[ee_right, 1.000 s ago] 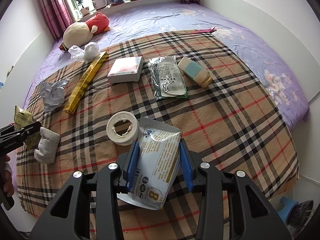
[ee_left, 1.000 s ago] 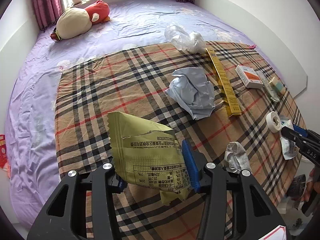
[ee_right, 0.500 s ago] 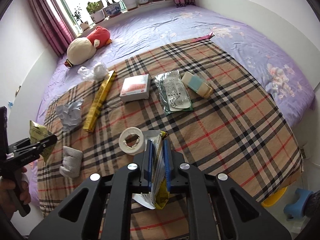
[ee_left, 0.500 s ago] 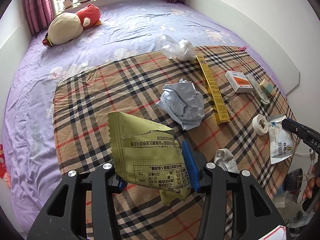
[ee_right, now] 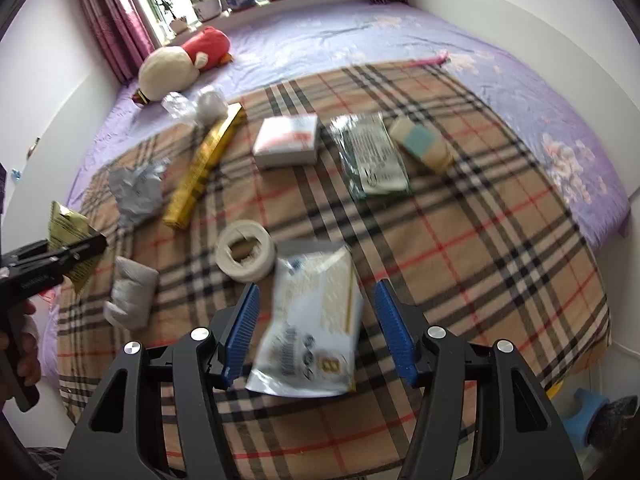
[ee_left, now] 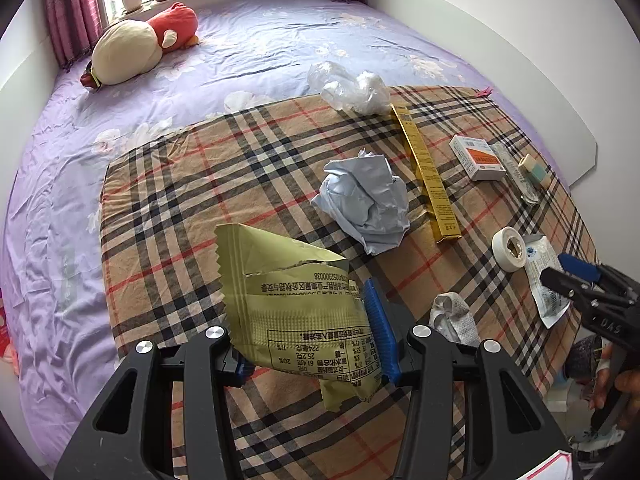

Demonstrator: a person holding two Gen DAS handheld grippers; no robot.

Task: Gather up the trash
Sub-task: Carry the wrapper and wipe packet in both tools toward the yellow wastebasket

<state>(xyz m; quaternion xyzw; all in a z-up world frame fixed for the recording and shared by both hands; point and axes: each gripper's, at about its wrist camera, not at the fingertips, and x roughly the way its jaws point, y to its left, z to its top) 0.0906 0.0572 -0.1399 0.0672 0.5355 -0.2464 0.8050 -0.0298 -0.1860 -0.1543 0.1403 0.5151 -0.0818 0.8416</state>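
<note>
Now clamped in the left gripper [ee_left: 310,330]: olive wrapper [ee_left: 288,300], held above the plaid cloth [ee_left: 224,168]. Right gripper [ee_right: 316,328] just been opening, jaws wide, pads clear of the white packet [ee_right: 316,328] blurred between them, beside the tape roll [ee_right: 245,255].

A torn olive-green snack wrapper [ee_left: 292,308] is held upright above the plaid blanket's [ee_left: 200,184] near edge. A white wipes packet [ee_right: 316,324], blurred, lies flat near that edge beside a white tape roll [ee_right: 245,256]. Crumpled grey paper [ee_left: 366,200] sits mid-blanket.
</note>
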